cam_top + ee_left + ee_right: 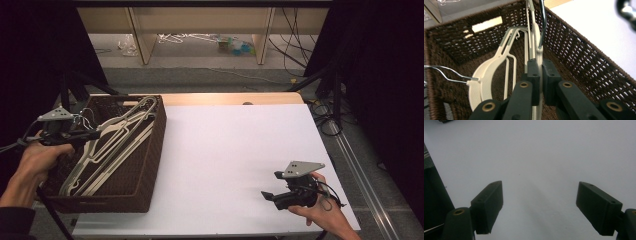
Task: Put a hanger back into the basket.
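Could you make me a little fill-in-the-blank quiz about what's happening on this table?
1. The cream hangers lie in a brown wicker ____.
2. The left gripper is shut on a cream ____.
3. The right gripper has its jaws ____, nothing between them.
4. The right gripper rests on a ____ tabletop.

Missing words: basket; hanger; open; white

Left gripper [85, 135] grips hanger [112, 140] over basket [150, 165].

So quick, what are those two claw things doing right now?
Left gripper: fingers closed on a cream hanger over the basket.
Right gripper: open, holding nothing.
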{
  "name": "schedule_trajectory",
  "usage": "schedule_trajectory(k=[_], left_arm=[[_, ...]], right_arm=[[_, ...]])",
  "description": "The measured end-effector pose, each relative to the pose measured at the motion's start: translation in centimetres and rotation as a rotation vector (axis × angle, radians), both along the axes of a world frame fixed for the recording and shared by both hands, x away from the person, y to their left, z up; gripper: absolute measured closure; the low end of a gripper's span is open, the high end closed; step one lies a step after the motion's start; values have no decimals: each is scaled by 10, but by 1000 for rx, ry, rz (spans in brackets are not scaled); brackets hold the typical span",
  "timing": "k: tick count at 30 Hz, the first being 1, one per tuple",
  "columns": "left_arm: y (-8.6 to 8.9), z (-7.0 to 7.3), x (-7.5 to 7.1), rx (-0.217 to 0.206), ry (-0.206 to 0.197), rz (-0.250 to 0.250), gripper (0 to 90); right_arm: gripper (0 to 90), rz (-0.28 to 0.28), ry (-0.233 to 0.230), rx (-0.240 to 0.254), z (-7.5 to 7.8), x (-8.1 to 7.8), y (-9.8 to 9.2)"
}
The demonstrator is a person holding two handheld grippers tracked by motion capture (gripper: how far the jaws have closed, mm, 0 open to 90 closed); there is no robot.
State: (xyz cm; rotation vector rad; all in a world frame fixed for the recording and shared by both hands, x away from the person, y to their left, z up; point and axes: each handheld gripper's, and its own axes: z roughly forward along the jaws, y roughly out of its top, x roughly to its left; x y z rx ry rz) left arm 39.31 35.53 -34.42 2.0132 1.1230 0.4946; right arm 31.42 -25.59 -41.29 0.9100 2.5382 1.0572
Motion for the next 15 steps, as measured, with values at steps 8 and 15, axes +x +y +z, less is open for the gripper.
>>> schedule_trajectory(k=[8,15], left_arm=[[-9,-18,9,2,47,-12,855],[-10,-33,19,30,67,16,845]], right_arm=[[225,11,-5,-7,-2,1,1],[225,5,3,-5,-2,1,0]])
